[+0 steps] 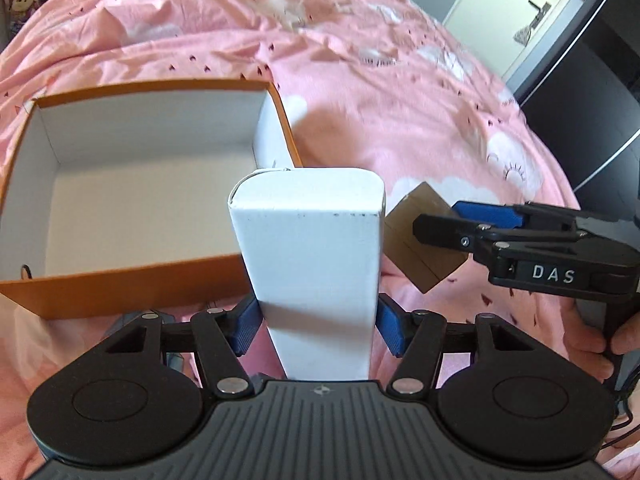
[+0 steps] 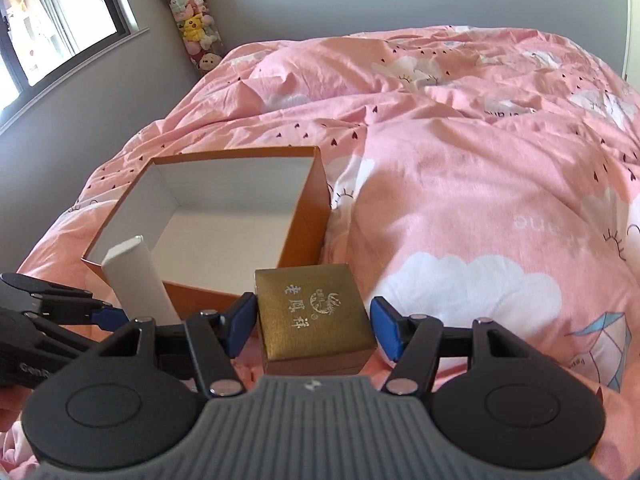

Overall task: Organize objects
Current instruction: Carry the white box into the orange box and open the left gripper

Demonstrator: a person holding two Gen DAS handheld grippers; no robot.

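Note:
An open orange box (image 1: 120, 284) with a white inside lies on the pink bed; it also shows in the right wrist view (image 2: 306, 216). My left gripper (image 1: 316, 326) is shut on a tall white box (image 1: 316, 256), held at the orange box's near right corner; the white box also shows in the right wrist view (image 2: 138, 280). A gold box (image 2: 316, 316) with printed characters sits between the pads of my right gripper (image 2: 312, 326); the right pad stands a little off it. In the left wrist view the right gripper (image 1: 452, 220) reaches over the gold box (image 1: 420, 240).
The pink duvet (image 2: 480, 160) is rumpled with folds. A column of plush toys (image 2: 194, 20) stands by the window at the far left. A dark cabinet (image 1: 580, 80) stands to the right of the bed.

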